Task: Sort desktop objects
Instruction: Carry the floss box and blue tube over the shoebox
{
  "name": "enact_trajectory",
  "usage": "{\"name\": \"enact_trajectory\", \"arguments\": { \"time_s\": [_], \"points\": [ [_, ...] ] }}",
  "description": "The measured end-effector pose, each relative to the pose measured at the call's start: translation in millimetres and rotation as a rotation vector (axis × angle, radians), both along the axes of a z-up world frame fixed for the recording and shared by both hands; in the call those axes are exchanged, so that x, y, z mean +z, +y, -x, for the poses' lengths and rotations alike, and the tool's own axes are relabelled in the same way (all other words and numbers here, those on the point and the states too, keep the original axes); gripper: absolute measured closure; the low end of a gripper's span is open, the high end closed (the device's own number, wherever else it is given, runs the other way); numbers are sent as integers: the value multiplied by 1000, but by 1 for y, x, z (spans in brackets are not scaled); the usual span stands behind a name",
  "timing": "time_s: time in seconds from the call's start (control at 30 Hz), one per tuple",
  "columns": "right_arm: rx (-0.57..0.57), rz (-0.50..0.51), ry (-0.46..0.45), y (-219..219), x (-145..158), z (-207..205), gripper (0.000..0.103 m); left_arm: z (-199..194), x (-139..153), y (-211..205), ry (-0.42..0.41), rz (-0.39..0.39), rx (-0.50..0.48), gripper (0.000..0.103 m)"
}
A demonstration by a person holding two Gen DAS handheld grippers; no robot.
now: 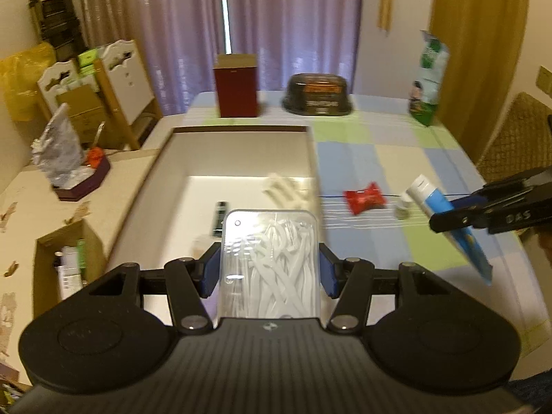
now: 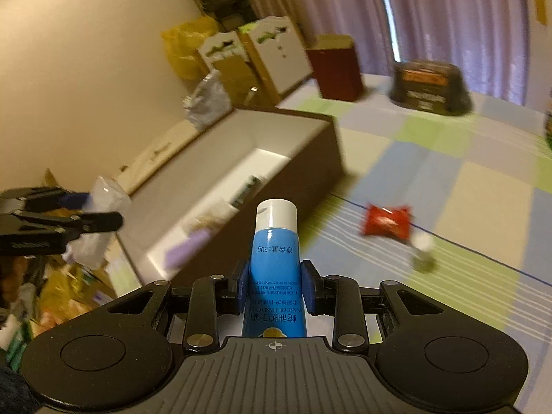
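Floss-pick box, clear plastic with white picks inside, sits low centre of the left wrist view, pinched on both sides by the blue pads of the left gripper; jaws closed on it, held above the near end of the open white-lined cardboard box. Inside that box: a small dark object and a pale blurred item, identity unclear. To the right, on the checked tablecloth: a red candy wrapper, then a small white-capped bottle. Far right of frame: right gripper, jaws clamped on a blue hand-cream tube, cap up-left, off the cloth. Right wrist view confirms tube gripped between both pads.
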State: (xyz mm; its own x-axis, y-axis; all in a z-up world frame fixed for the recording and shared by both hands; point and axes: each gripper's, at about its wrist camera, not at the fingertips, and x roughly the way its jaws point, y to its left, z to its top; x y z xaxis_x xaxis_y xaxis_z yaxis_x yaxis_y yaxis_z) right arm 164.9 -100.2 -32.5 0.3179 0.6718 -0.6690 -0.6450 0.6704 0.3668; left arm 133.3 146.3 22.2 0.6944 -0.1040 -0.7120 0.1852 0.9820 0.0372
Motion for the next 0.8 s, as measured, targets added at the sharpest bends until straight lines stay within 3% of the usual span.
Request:
{"name": "enact_trajectory", "arguments": {
  "time_s": [0.37,0.67,0.8],
  "points": [
    [31,-85,14,112,22,-30,72,-54,-6,58,13,-55,-61,51],
    [-43,54,-13,184,1,-96,72,-136,-31,65,76,-108,-137,51],
    [-19,124,-14,201,-22,-126,72,-175,-49,69,107,-97,-108,51]
  ]
}}
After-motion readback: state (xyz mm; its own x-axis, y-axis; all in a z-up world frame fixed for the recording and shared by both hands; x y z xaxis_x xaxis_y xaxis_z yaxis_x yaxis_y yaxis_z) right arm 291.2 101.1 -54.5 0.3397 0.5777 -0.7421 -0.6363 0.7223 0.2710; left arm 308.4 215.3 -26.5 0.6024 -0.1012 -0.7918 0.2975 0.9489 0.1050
